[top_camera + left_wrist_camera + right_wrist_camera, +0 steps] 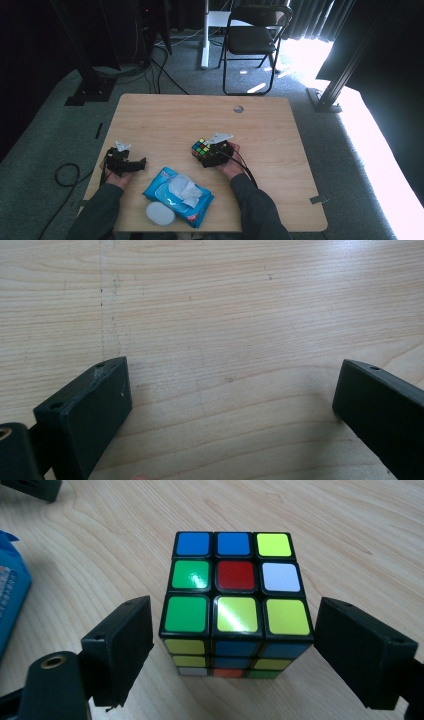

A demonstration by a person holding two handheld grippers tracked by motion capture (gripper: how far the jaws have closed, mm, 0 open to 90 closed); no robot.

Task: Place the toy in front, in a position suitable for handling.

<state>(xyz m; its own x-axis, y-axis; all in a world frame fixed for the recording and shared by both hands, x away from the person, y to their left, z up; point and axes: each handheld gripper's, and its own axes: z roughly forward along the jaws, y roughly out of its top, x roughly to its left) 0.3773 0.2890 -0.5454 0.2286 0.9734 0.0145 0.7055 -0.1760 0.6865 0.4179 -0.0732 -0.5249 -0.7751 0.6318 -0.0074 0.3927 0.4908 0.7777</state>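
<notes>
The table (pixel 165 115) holds a blue wipes pack (pixel 178 196) near the front. The puzzle cube (pixel 235 605) stands at the middle, between the spread jaws of the right gripper (pixel 232 650). It is stiff, light and smooth; take it on two opposite flat sides. The left gripper (pixel 232 405), also spread, holds nothing. The cube's far sides are hidden

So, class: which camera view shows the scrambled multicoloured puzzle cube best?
The right gripper view: the scrambled multicoloured puzzle cube sits close up between the open right gripper jaws, its stickers clear. The high view shows it small; the left gripper view shows bare wood.
</notes>
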